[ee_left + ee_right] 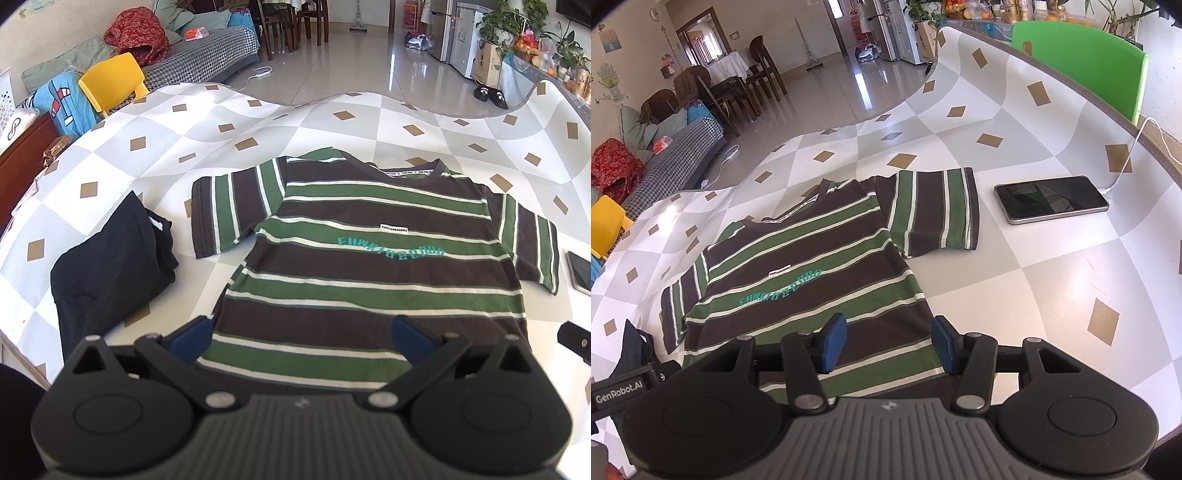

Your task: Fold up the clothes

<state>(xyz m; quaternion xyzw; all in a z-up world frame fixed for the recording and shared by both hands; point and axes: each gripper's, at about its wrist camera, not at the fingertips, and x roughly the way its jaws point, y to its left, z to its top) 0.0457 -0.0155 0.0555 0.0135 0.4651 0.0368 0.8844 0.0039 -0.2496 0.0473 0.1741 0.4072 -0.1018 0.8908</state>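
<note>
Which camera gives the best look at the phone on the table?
The right wrist view: the phone lies whole on the table beside the striped shirt's sleeve, its white cable plugged in. The left wrist view catches only its corner at the frame's edge.

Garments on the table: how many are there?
2. A striped T-shirt lies spread flat mid-table; a dark folded garment sits beside its sleeve, toward the left gripper's side. Others may lie outside the views.

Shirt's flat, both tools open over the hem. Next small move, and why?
Probably lower both tools onto the bottom hem and pinch it. The striped shirt lies spread face up, sleeves out, not yet folded. The left tool and right tool both stand open above the hem end, gripping nothing. The phone lies clear of the shirt.
</note>
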